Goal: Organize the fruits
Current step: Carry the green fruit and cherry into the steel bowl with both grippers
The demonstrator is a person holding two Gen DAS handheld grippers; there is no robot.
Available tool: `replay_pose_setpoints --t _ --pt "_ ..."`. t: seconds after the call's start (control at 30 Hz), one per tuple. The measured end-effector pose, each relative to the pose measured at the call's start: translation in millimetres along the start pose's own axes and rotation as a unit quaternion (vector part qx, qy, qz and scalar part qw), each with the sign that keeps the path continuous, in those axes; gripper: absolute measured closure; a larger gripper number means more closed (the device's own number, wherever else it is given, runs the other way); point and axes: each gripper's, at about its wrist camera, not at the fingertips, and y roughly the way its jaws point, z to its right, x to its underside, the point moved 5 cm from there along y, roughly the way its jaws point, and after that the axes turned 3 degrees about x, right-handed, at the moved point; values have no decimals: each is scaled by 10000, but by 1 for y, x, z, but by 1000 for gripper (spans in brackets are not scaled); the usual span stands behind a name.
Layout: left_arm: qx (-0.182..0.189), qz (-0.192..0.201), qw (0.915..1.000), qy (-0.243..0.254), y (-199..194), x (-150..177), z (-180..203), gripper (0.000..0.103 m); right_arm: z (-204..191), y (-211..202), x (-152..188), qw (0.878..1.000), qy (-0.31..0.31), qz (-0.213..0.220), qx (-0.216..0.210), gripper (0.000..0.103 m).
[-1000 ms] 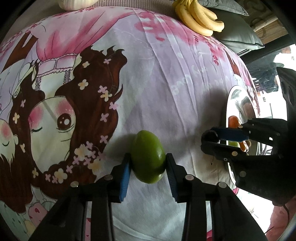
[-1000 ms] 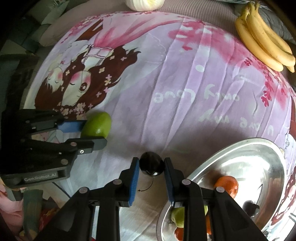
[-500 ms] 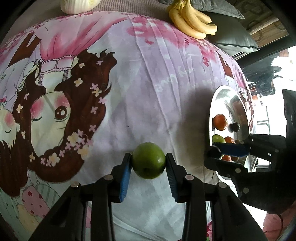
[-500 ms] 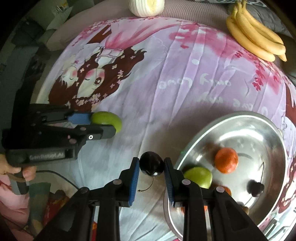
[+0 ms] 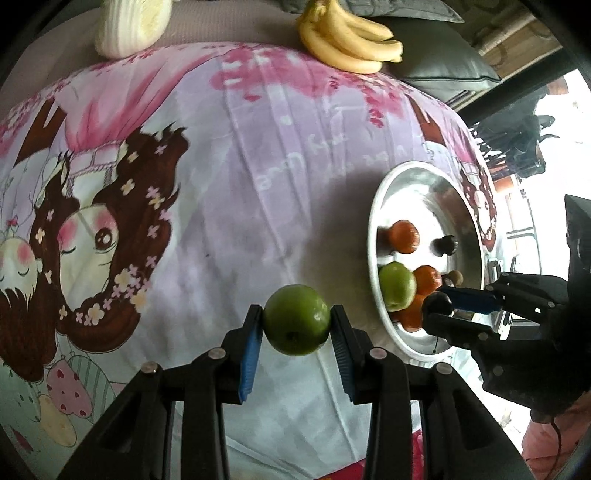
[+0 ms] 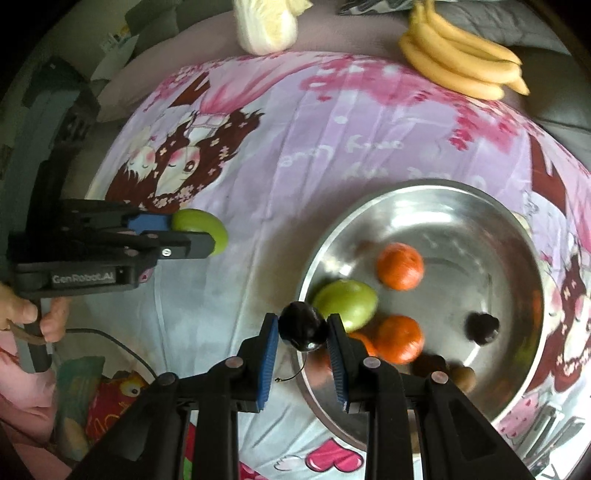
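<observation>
Left gripper (image 5: 297,326): blue ribbed pads clamped on a smooth round green apple (image 5: 296,319), low centre of the left-wrist frame, held clear above the cloth. Right gripper (image 6: 303,332): pads clamped on a glossy dark plum (image 6: 303,326), low centre of the right-wrist frame, sitting over the near-left rim of the bowl (image 6: 480,206).

Bowl is wide, shallow, shiny steel, blurred reflections inside. It holds a second green apple (image 6: 345,303), two clear oranges (image 6: 400,266), a dark plum near the right wall (image 6: 481,328), plus small brownish fruit at the lower edge, too blurred to name.

Surface: soft, creased bedsheet (image 5: 229,206), lilac and pink, printed with cartoon girls with dark flowered hair, pink blossoms and mirrored white script. At the top edge a bunch of yellow bananas (image 5: 349,46) and a pale ribbed cabbage (image 5: 129,26) rest where the sheet meets a plain mauve-grey cover. Grey cushion (image 5: 443,62) upper right.

View differences:
- Left wrist: bowl seen edge-on at right, right gripper (image 5: 441,312) in front of it with the plum in its jaws; bright window area and dark clutter at far right.
- Right wrist: bowl interior seen from above; left gripper (image 6: 184,236) at mid left with its apple (image 6: 201,229), the person's fingers (image 6: 40,314) on its handle, a cable trailing below it.
</observation>
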Motion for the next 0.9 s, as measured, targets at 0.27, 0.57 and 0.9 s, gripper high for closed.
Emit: replay_pose_setpoints --t 0.27,0.57,0.9 --pt "10 -21 9995 300 5 -12 40 65 37 -15 21 9994 323 117 30 74" --pt "55 -151 9971 739 24 -29 93 65 92 -16 42 9959 881 148 145 74" --pt "-314 -438 9932 1032 52 -47 112 65 113 -12 43 9945 1005 171 221 74"
